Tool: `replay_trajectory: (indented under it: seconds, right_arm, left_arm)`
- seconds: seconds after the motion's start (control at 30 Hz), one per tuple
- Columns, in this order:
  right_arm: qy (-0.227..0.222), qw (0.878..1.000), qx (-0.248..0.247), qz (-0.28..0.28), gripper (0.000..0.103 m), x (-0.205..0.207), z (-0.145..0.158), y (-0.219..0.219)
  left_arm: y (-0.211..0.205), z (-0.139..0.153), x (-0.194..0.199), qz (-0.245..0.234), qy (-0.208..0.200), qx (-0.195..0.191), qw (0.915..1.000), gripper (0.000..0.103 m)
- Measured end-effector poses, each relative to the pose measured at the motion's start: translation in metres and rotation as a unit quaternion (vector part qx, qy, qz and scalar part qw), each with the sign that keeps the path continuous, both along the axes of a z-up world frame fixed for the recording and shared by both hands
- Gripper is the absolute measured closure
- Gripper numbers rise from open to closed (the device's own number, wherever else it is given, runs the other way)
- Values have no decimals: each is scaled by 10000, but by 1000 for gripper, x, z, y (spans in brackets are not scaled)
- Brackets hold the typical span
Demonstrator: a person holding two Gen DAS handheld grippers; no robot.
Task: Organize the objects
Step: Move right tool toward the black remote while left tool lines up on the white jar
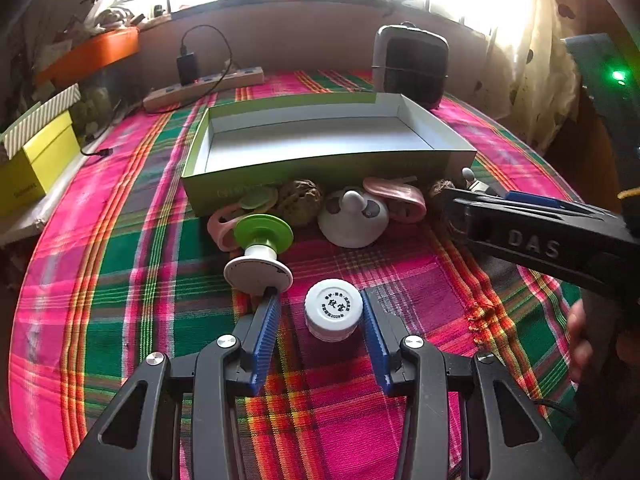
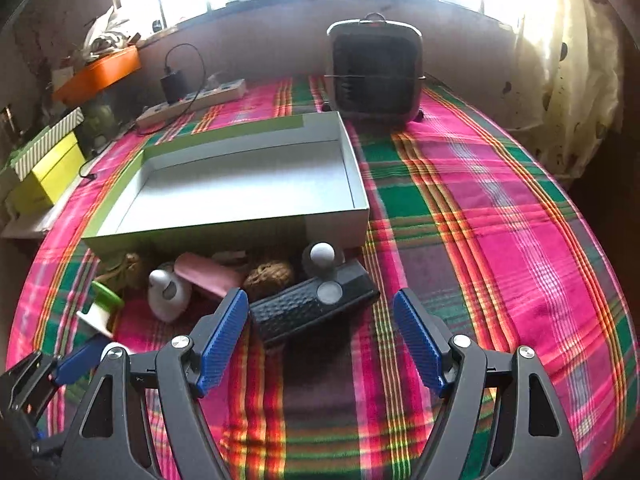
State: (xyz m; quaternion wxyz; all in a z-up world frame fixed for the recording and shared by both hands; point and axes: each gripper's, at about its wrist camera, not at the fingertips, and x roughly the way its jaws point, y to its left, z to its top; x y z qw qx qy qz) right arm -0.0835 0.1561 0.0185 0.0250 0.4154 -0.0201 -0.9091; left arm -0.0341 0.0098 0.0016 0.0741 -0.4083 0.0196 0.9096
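The left gripper (image 1: 320, 316) is spread wide around a little white jar (image 1: 333, 315) on the table (image 1: 400, 420), with one pad close on each side and not squeezing it, so a crooked squeeze could make the round jar pop out and roll. The right gripper (image 2: 320, 336) is spread wide too and grips nothing, with a black case (image 2: 312, 304) lying just ahead of it. The empty box (image 1: 320, 142) sits behind the pile of small things, and a bump could knock the green and white spool (image 1: 260, 248) over.
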Motion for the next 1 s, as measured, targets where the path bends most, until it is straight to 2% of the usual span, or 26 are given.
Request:
replay_trajectory:
  seconds: [0.23, 0.73, 1.0]
  right_arm:
    - [-140, 9998, 117, -39, 27, -4, -4, 1]
    - [-282, 9980, 271, -491, 27, 11, -6, 41]
    - [-271, 9992, 142, -238, 27, 8, -11, 43]
  left_arm:
    - [1, 0, 0, 6, 1, 2, 10000, 65]
    - [3, 0, 0, 3, 0, -1, 10000, 65]
    - [3, 0, 0, 4, -3, 1, 10000, 65]
